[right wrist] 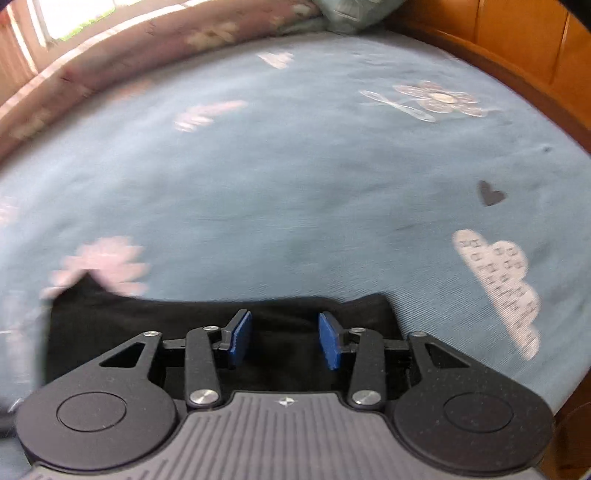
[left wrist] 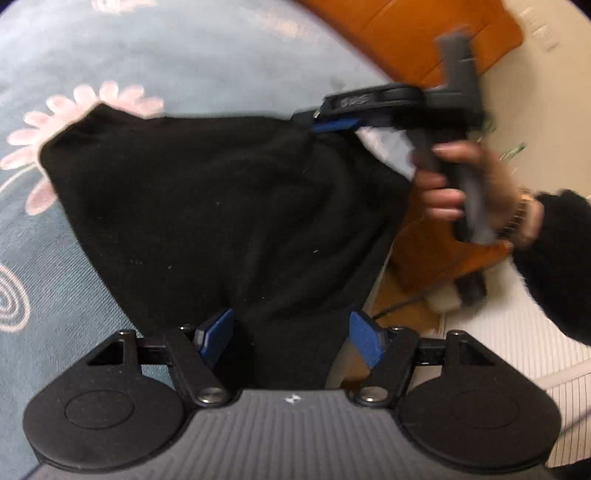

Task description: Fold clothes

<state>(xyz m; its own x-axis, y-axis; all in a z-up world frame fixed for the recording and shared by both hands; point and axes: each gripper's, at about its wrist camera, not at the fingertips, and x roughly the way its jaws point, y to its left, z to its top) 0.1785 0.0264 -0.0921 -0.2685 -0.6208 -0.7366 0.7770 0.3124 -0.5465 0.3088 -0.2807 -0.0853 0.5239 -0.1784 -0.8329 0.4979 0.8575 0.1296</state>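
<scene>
Black garment (left wrist: 229, 206) lies on the blue bedsheet (left wrist: 184, 55) near the bed edge, spread wider than deep in my left view, one corner pointing far-left over a pink flower print.

My left gripper (left wrist: 291, 339) is at the near edge: jaws well apart, cloth bunched between them, pads don't look pressed on it. I read it as not gripping.

My right gripper (right wrist: 285, 341) is at the far-right edge, closer to the wooden bed frame (left wrist: 406, 33). Jaws part open, cloth under and between the pads, gap visible both sides, so no clamp there.

Both grippers sit on the same cloth, on opposite edges.

Orange cushion (left wrist: 443, 258) and floor clutter sit off the bed, outside the fold path. Sheet beyond the garment is free.
</scene>
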